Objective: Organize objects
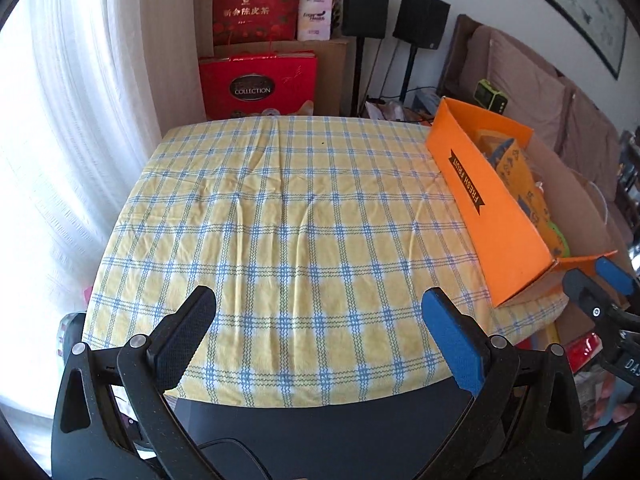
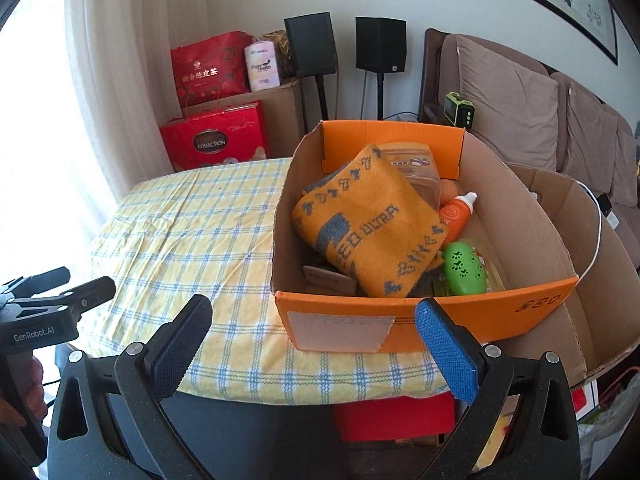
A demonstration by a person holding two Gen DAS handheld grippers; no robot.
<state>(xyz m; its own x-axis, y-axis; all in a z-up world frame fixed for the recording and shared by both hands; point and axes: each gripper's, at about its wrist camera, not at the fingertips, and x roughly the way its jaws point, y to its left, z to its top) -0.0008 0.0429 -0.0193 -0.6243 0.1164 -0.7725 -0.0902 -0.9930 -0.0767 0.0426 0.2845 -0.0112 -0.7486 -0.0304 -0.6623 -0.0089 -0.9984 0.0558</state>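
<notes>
Right wrist view looks into the orange box [image 2: 420,320] and shows its contents: orange-and-grey knitted cloth [image 2: 368,220] on top, orange bottle [image 2: 456,216] and green perforated case [image 2: 466,268] beside it at the right wall; left wrist view gets only the box's long outer wall with the "FRESH FRUIT" label [image 1: 500,208] and a sliver of the contents; that view mostly shows bare yellow-and-blue checked cloth on the tabletop [image 1: 280,220].

Both hand-held grippers tilt down toward the tabletop from its near edge; left hand-held gripper [image 1: 320,336] jaws wide apart, nothing between them; right hand-held gripper [image 2: 316,340] jaws spread fully, nothing held.

Box sits at the tabletop's right side, overhanging a larger brown carton [image 2: 560,240]; just ahead of the right hand-held gripper, its near wall level with the blue pad, apart from it; well to the right of the left hand-held gripper; each view catches the other hand-held gripper at its edge.
</notes>
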